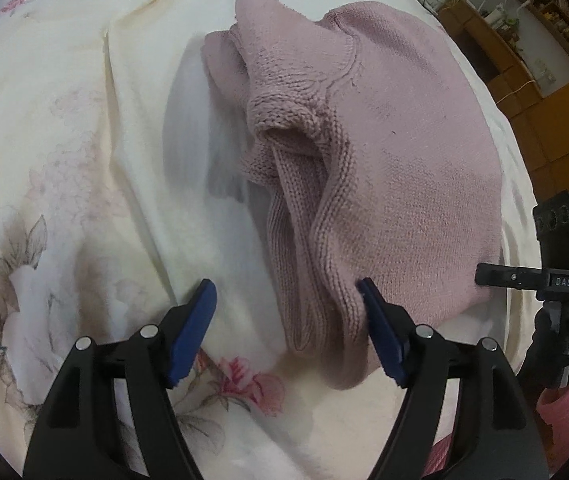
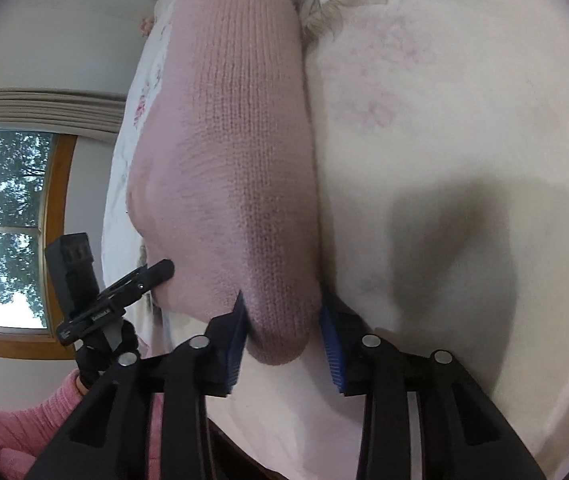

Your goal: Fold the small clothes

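Closest to the left wrist camera, the left gripper (image 1: pixel 288 292) stands with its blue pads wide apart, the right-hand pad touching the near edge of a pink knitted sweater (image 1: pixel 384 160) and the other pad over bare bedding. The right gripper (image 2: pixel 282 308) has its pads set at a narrower gap on either side of the sweater's near corner, the knit bulging between them; whether they actually pinch it I cannot tell. The sweater lies folded on a cream bedspread (image 1: pixel 64 140) printed with pink and grey flowers, its long axis running away from both cameras, with a ribbed cuff bunched along its left edge. Wooden shelves (image 1: pixel 532 32) stand beyond the bed in the left view, and a wood-framed window (image 2: pixel 8 232) showing trees appears in the right view. A pink sleeve (image 2: pixel 24 428) shows at the frame's lower corner.
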The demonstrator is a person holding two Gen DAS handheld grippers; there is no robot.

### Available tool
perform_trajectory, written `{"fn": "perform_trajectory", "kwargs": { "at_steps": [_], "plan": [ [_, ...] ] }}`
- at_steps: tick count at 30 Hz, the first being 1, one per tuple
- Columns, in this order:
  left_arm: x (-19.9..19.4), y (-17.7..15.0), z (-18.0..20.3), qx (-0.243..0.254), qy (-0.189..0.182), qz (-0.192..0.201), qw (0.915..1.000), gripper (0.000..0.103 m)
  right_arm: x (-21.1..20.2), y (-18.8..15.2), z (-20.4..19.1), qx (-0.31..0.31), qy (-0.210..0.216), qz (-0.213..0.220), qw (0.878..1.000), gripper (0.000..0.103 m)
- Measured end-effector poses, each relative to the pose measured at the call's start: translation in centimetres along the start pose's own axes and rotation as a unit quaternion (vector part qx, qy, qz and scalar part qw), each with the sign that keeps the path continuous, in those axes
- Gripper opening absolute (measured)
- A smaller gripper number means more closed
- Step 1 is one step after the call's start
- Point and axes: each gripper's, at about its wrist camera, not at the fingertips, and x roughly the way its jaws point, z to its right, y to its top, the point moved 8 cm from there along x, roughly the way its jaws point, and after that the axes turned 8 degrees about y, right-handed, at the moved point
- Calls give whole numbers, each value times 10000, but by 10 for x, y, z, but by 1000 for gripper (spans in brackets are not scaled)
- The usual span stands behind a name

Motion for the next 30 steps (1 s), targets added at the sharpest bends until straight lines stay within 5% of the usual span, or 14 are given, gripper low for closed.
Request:
{"fn": "perform_trajectory", "kwargs": {
  "at_steps": [5, 7, 9, 13, 19, 30],
  "plan": [
    [-18, -6, 4, 54, 196, 36, 9998, 72, -21, -14, -14, -337, -741, 162, 9965, 55],
    [-29, -9, 4, 63, 289, 76, 9995, 72, -29, -18, -21, -489, -1148, 289, 9918, 75],
    [-39, -14, 2, 57, 403, 114, 9991, 72, -38, -23, -27, -658, -1781, 443, 9808, 85],
    [-60, -26, -6, -47, 611, 190, 9979, 77, -52, -37, -27, -785, -2687, 524, 9586, 87],
    [-84, -54, -10, -215, 873, 174, 9958, 77, -62, -63, -37, -791, -3110, 670, 9447, 91],
    [-108, -99, 4, -287, 1117, 129, 9932, 79, -79, -106, -64, -748, -3039, 889, 9456, 96]
  ]
}}
